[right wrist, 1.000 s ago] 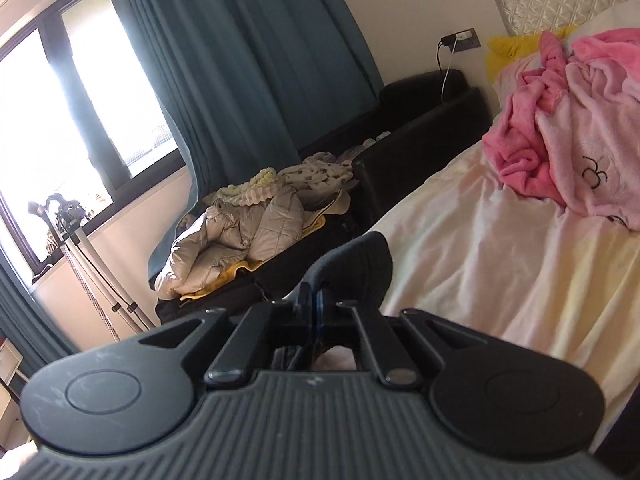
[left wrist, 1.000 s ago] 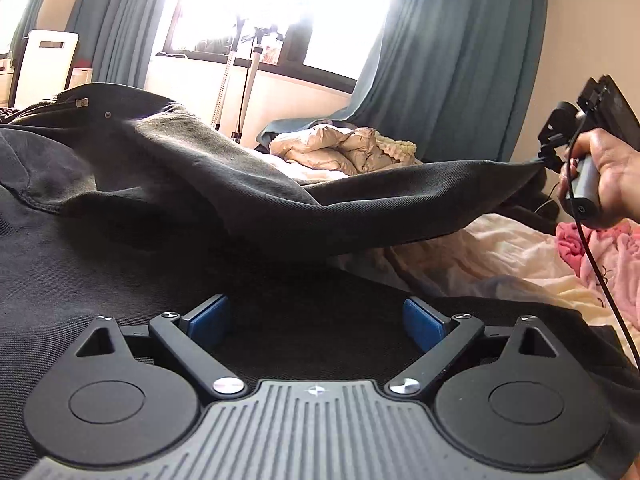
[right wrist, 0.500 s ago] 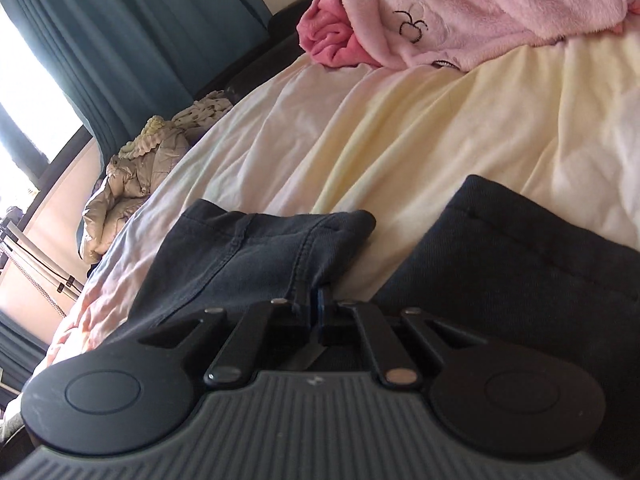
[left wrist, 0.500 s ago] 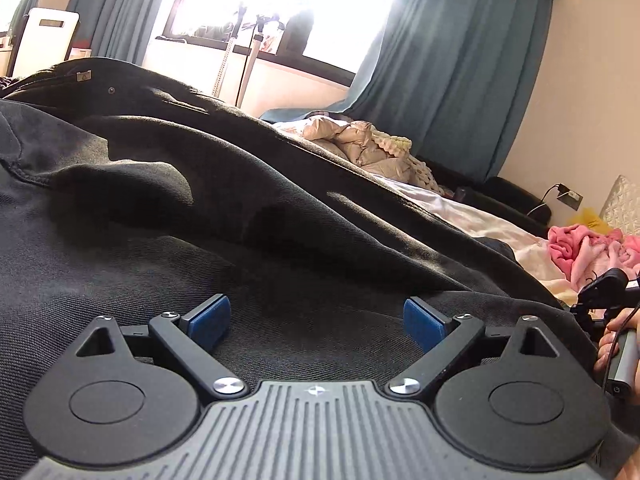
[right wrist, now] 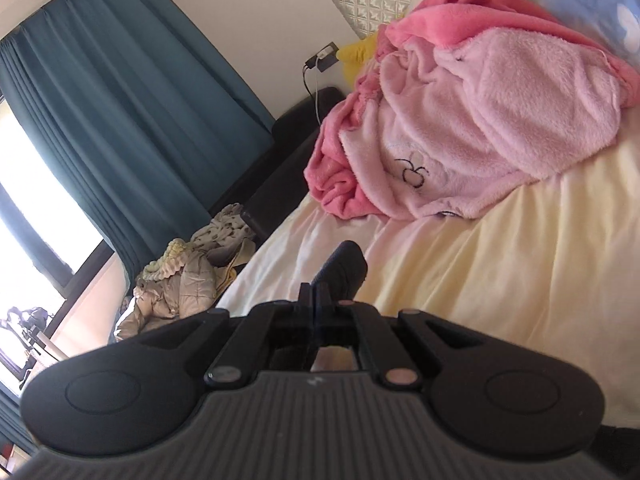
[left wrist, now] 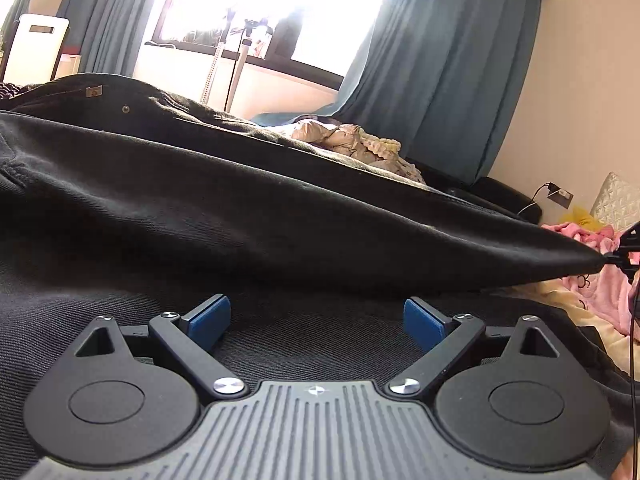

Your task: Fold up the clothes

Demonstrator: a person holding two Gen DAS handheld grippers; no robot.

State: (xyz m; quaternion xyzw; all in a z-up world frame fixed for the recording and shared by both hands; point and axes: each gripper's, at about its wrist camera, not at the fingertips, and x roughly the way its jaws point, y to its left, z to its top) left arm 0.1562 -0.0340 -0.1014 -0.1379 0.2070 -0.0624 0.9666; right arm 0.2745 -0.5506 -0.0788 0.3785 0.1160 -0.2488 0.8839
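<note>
The left hand-held gripper [left wrist: 316, 316] stood with its blue pads [left wrist: 210, 318] wide apart, low over the dark cloth and pressing on nothing. Just ahead of it the black trousers [left wrist: 248, 216] lay spread across the bed, one fold drawn out in a long taut ridge that narrowed to a point at the far right of the left wrist view. There the right hand-held gripper [left wrist: 622, 256] met that point, mostly cut off by the edge of the picture.

In its own view the right hand-held gripper [right wrist: 316, 300] was closed tight on a tip of the black cloth [right wrist: 346, 266], which stuck up just past the fingers. Beyond that lay the pale yellow bed sheet [right wrist: 500, 280], and farther back a heap of pink fleece [right wrist: 480, 120] rested on it. Off the far side of the bed a beige padded jacket [right wrist: 180, 288] lay crumpled near the teal curtains [right wrist: 120, 120], under the bright window [left wrist: 260, 4].
</note>
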